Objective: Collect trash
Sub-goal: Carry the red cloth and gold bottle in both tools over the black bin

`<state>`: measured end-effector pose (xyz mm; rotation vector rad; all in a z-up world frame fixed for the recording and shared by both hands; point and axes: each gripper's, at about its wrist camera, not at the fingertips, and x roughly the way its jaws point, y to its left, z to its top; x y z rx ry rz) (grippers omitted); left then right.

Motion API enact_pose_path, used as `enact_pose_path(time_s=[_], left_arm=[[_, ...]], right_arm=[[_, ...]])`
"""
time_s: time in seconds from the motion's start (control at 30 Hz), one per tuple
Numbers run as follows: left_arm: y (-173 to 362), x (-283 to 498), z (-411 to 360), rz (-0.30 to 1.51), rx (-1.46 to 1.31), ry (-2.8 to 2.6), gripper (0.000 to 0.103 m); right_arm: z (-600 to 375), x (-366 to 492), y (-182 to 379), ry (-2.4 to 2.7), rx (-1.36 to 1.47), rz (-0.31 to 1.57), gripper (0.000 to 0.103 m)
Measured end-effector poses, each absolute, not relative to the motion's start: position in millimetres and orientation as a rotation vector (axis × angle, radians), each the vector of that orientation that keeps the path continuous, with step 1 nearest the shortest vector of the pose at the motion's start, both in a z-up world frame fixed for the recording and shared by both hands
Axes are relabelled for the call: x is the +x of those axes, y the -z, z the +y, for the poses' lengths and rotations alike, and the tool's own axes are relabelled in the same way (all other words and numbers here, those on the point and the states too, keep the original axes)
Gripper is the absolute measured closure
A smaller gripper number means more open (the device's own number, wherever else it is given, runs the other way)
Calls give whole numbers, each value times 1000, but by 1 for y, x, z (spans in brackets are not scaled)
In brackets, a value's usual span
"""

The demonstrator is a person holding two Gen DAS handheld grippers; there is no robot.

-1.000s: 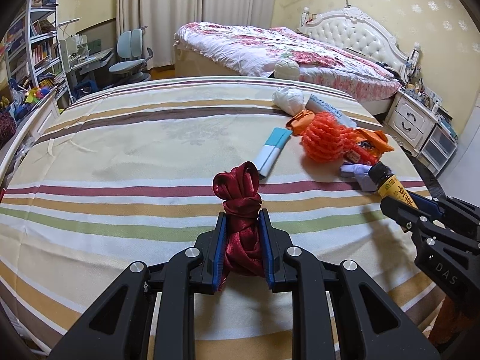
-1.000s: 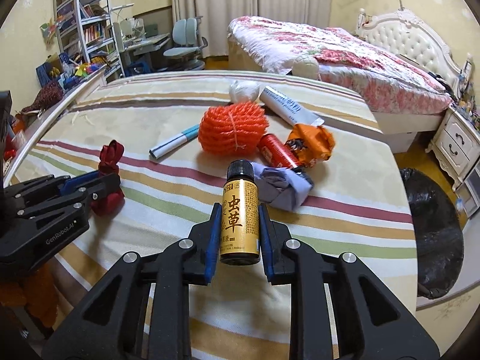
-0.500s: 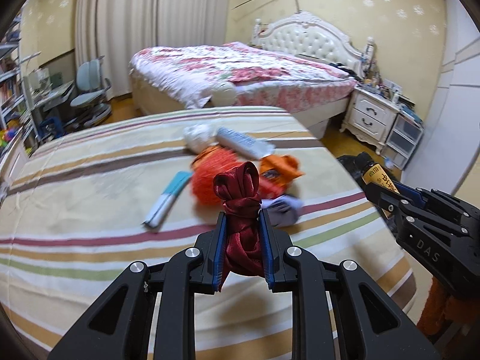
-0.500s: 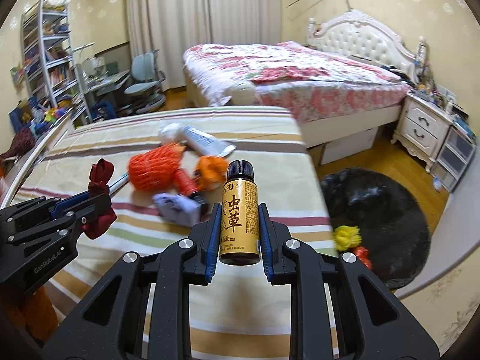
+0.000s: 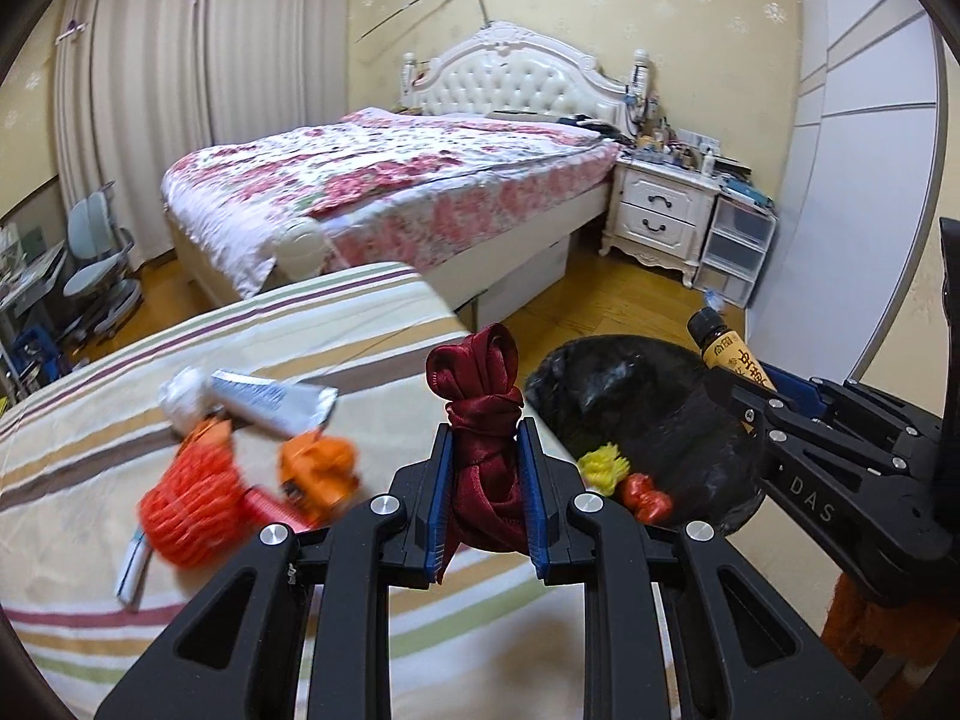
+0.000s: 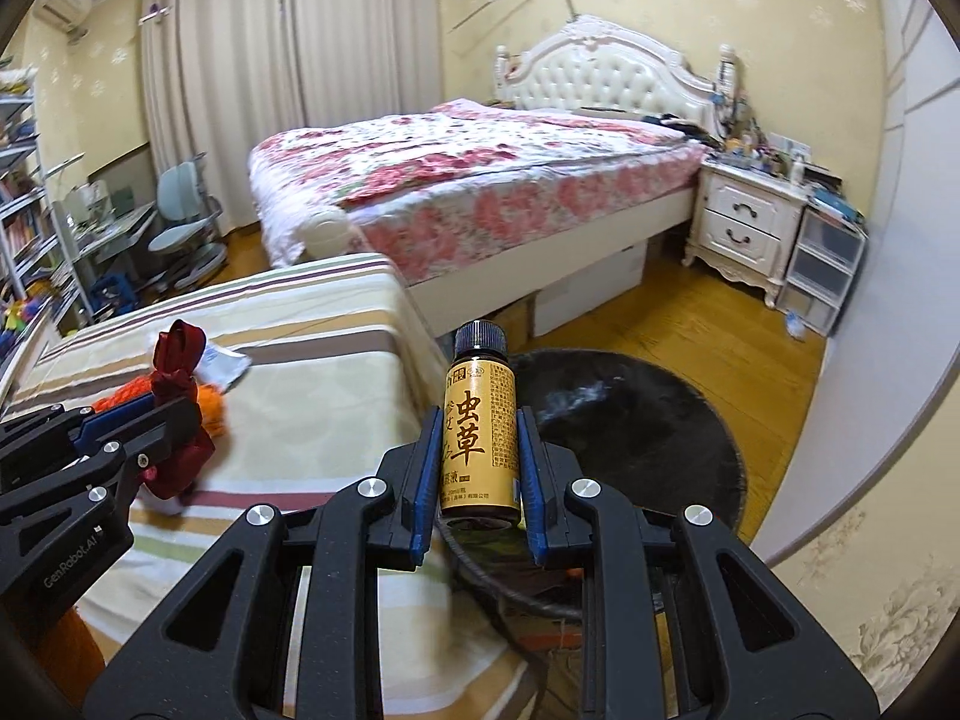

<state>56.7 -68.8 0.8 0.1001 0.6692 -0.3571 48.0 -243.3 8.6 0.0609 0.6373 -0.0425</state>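
Observation:
My left gripper is shut on a knotted dark red ribbon, held over the right edge of the striped bed. My right gripper is shut on a small gold-labelled bottle with a black cap, upright above the black trash bag on the floor. In the left wrist view the bottle and right gripper hang over that black bag, which holds yellow and red scraps. The ribbon and left gripper show at left in the right wrist view.
More trash lies on the striped bed: an orange net, an orange wrapper, a silver tube, a white wad. A flowered bed, white nightstand and plastic drawers stand behind. Wood floor lies between.
Both grippers have swung right, off the middle of the striped bed toward the black bag on the floor, each keeping its hold. The trash pile now lies to the left.

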Motion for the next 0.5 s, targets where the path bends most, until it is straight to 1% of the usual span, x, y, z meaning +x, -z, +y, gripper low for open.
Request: enact_pose_path(time_s=[0.5], left_arm=[[26, 114, -152, 719, 171, 414, 81]], right_arm=[[-306, 85, 20, 137, 104, 665, 80]])
